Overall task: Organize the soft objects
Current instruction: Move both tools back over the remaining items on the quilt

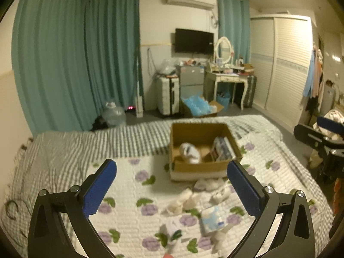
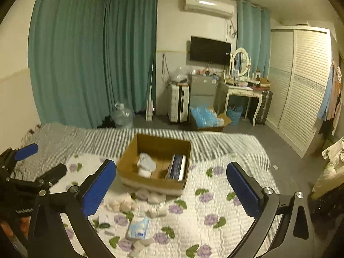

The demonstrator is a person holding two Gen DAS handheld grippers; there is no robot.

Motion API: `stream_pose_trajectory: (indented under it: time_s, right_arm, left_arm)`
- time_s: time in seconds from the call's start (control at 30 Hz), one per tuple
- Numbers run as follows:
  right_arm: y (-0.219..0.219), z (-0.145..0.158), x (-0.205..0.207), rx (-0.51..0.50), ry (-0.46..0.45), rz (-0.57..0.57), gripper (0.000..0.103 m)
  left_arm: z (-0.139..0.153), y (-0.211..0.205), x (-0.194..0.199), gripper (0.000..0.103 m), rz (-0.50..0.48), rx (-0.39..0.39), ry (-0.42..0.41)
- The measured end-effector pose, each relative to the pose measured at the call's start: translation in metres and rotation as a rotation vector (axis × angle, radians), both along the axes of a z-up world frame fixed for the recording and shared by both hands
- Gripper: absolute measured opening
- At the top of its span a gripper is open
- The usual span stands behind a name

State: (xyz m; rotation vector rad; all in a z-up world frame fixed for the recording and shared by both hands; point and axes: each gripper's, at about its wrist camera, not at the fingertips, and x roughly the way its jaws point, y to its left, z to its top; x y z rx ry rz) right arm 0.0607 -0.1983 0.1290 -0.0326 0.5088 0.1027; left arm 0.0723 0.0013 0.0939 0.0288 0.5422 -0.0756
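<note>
Floral quilt (image 1: 133,193) bears cardboard box (image 1: 200,167), scattered soft items; left tongs (image 1: 172,191), right tongs (image 2: 172,190) spread, empty.

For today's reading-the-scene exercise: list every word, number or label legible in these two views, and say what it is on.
None can be read for certain.
Blue tissue pack: label blurred.
Packet in the cardboard box: print blurred.
Floor clock: red digits too small.
Left gripper: white lettering too blurred.

Left gripper (image 1: 172,172) is wide open w/ nothing in it. A cardboard box (image 1: 200,167) sits on the flowery blanket (image 1: 129,197). In the box: a white soft toy (image 1: 190,151) & a packet (image 1: 222,149). Tissue pack (image 1: 212,220) lies near, outside.
</note>
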Motion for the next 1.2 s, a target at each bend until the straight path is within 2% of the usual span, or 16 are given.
stream_pose_trajectory:
  time_s: [0.17, 0.3, 0.37, 0.5, 0.67, 0.73, 0.87, 1.0, 1.2]
  right_arm:
    - [0.019, -0.069, 0.014, -0.018, 0.074, 0.027, 0.103]
    - [0.038, -0.126, 0.024, -0.033, 0.133, 0.047, 0.103]
    - [0.045, -0.15, 0.031, -0.03, 0.162, 0.062, 0.103]
    - [0.062, -0.193, 0.041, -0.066, 0.199, 0.086, 0.103]
    - [0.078, -0.233, 0.05, -0.107, 0.263, 0.115, 0.103]
    - [0.083, -0.253, 0.054, -0.104, 0.308, 0.136, 0.098]
    - [0.088, -0.275, 0.058, -0.099, 0.353, 0.158, 0.089]
    - [0.092, -0.287, 0.061, -0.091, 0.38, 0.174, 0.087]
    - [0.092, -0.295, 0.061, -0.084, 0.392, 0.171, 0.059]
  left_arm:
    - [-0.054, 0.019, 0.0, 0.103, 0.054, 0.021, 0.049]
    - [-0.102, 0.032, 0.002, 0.103, 0.074, 0.011, 0.099]
    - [-0.124, 0.036, 0.003, 0.103, 0.092, -0.022, 0.124]
    - [-0.15, 0.03, 0.006, 0.103, 0.092, -0.052, 0.146]
    - [-0.175, 0.024, 0.014, 0.103, 0.071, -0.018, 0.182]
    - [-0.184, 0.028, 0.016, 0.103, 0.071, -0.01, 0.196]
    - [-0.197, 0.037, 0.017, 0.103, 0.086, -0.016, 0.22]
    - [-0.211, 0.04, 0.015, 0.103, 0.098, -0.046, 0.263]
    - [-0.225, 0.035, 0.007, 0.103, 0.088, -0.072, 0.309]
